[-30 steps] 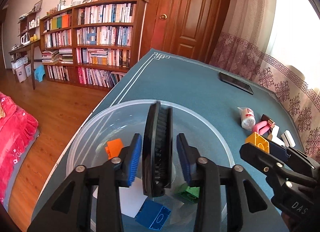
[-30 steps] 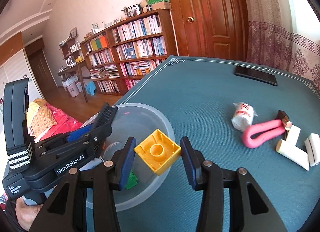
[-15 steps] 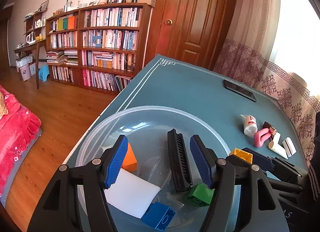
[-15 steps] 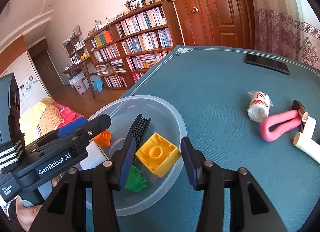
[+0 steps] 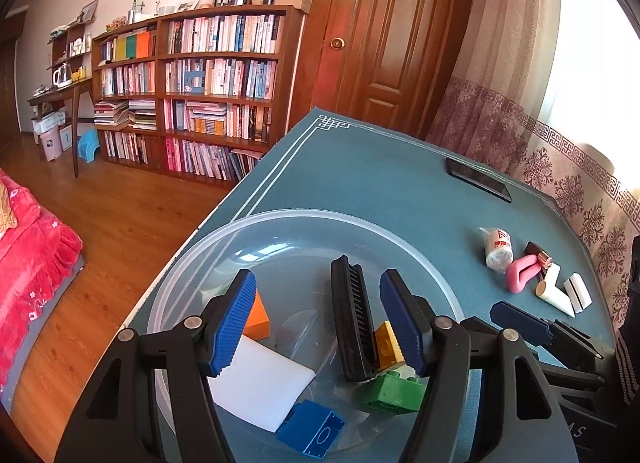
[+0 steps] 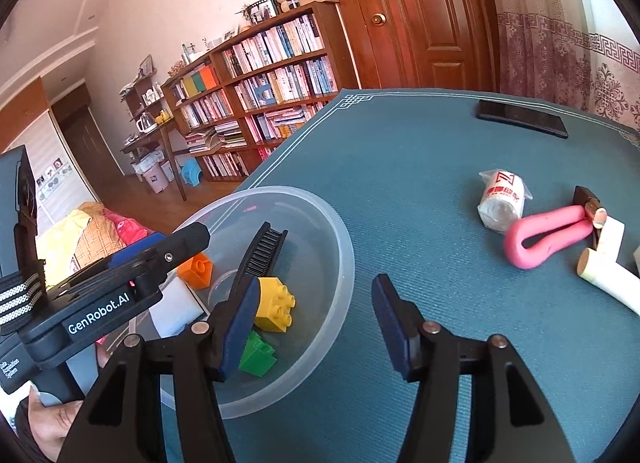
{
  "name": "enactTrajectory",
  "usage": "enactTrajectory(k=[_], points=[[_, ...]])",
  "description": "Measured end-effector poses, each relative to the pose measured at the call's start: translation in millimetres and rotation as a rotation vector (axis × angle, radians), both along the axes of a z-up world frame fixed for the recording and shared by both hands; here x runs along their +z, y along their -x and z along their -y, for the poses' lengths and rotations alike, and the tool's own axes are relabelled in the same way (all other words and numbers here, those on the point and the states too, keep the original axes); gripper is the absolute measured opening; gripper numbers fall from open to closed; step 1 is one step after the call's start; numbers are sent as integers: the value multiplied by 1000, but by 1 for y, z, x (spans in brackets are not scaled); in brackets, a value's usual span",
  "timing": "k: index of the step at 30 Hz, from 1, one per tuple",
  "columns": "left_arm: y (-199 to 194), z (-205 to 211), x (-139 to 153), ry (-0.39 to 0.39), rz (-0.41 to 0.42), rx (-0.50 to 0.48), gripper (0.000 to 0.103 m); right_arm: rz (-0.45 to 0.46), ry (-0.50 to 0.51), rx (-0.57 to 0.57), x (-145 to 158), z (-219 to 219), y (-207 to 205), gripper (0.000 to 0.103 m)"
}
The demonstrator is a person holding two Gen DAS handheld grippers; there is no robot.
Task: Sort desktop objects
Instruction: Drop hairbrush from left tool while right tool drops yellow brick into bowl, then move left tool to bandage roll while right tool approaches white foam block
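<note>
We found the yellow block lying in the clear bowl, just left of our right gripper, whose jaws stood spread and empty. Our left gripper hung released over the bowl, the black comb leaning between its fingers. Orange, green and blue blocks lay around it. On the teal table to the right sat a pink clip and a phone.

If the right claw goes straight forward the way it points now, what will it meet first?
The right claw is open and empty. Straight ahead lies bare blue tablecloth; the bowl sits left of that line, the paper roll right. Probably only cloth, though depth is unclear.
</note>
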State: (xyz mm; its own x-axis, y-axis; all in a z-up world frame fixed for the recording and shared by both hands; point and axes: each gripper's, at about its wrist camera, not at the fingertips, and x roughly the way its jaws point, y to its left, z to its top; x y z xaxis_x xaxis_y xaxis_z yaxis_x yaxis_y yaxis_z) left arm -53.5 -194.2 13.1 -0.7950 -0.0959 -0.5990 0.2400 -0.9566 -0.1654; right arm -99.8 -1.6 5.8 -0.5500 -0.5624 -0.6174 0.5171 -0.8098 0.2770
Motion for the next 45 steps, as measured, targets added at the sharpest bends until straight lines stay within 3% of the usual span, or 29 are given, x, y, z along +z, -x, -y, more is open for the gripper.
enactTrajectory(k=[45], points=[[35,-110,5,27,40,-183,68,-10,5,-291,-2,-143,10,63]])
